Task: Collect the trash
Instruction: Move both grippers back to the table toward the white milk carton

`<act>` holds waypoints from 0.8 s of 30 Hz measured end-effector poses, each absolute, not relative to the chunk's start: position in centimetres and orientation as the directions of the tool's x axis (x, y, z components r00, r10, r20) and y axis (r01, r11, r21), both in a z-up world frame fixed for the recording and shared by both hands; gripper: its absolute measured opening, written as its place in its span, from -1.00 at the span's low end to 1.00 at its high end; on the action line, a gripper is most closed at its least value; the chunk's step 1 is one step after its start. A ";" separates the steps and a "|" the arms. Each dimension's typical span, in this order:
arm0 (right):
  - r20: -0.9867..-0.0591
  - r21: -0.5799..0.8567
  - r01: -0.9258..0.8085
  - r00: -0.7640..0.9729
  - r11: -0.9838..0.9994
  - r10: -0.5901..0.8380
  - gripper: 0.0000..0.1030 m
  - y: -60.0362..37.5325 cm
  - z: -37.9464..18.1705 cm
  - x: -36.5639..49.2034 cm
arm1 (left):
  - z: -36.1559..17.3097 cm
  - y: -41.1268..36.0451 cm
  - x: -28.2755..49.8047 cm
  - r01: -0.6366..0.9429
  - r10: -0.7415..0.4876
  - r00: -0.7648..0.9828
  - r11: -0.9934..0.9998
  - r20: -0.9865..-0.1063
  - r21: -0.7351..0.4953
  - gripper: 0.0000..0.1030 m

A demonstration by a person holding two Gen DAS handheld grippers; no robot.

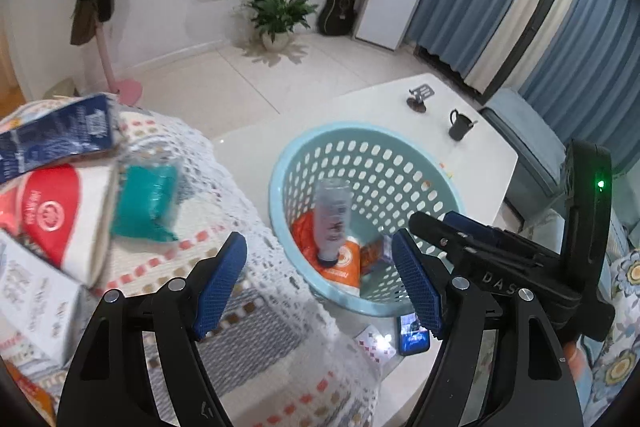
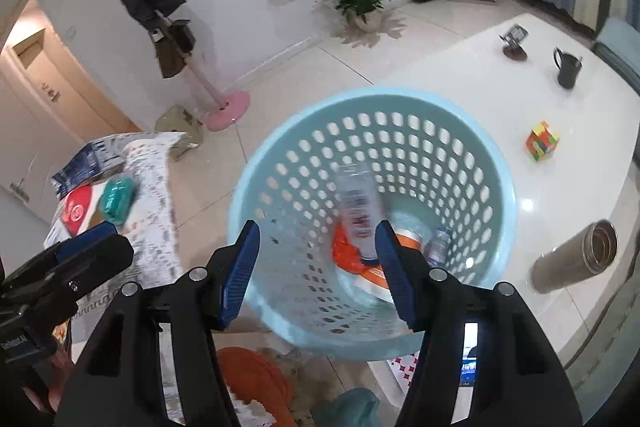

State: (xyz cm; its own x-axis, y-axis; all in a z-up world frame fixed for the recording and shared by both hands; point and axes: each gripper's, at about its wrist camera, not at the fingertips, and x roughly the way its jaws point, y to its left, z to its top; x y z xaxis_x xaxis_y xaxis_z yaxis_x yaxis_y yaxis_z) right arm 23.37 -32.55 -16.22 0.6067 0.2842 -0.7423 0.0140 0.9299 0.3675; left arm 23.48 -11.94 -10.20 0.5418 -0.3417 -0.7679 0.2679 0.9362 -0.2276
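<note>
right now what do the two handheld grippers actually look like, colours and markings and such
Both look alike: black plastic frames with silver round bolts at the pivots and two blue fingers with dimpled textured pads. The left gripper and right gripper match in shape. Seen from the left wrist camera, the right one's black body carries pale lettering reading "DAS", partly cut off, and a small green light. No cables or sleeves show.

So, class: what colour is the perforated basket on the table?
Light blue basket; clearest in the right wrist view.

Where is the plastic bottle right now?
In both wrist views the plastic bottle stands cap-down inside the light blue basket, on the orange wrapper, beside a small carton.
</note>
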 end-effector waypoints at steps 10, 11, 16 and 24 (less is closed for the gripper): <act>-0.689 0.343 -0.117 0.643 0.932 0.335 0.10 -27.8 -12.5 21.6 | -6.4 -6.9 19.8 0.182 -0.292 0.658 0.956 -0.694 -0.230 0.42; -0.684 0.342 -0.132 0.644 0.930 0.343 0.10 -27.3 -12.3 21.4 | -6.1 -6.1 19.4 0.170 -0.286 0.666 0.958 -0.689 -0.233 0.42; -0.660 0.308 -0.249 0.639 0.918 0.395 0.10 -22.8 -10.8 20.5 | -5.2 -0.9 16.8 0.078 -0.219 0.707 0.969 -0.672 -0.233 0.42; -0.669 0.214 -0.445 0.582 0.870 0.462 0.39 -12.4 -9.8 19.9 | -7.3 9.7 11.9 -0.147 -0.081 0.697 0.957 -0.713 -0.251 0.43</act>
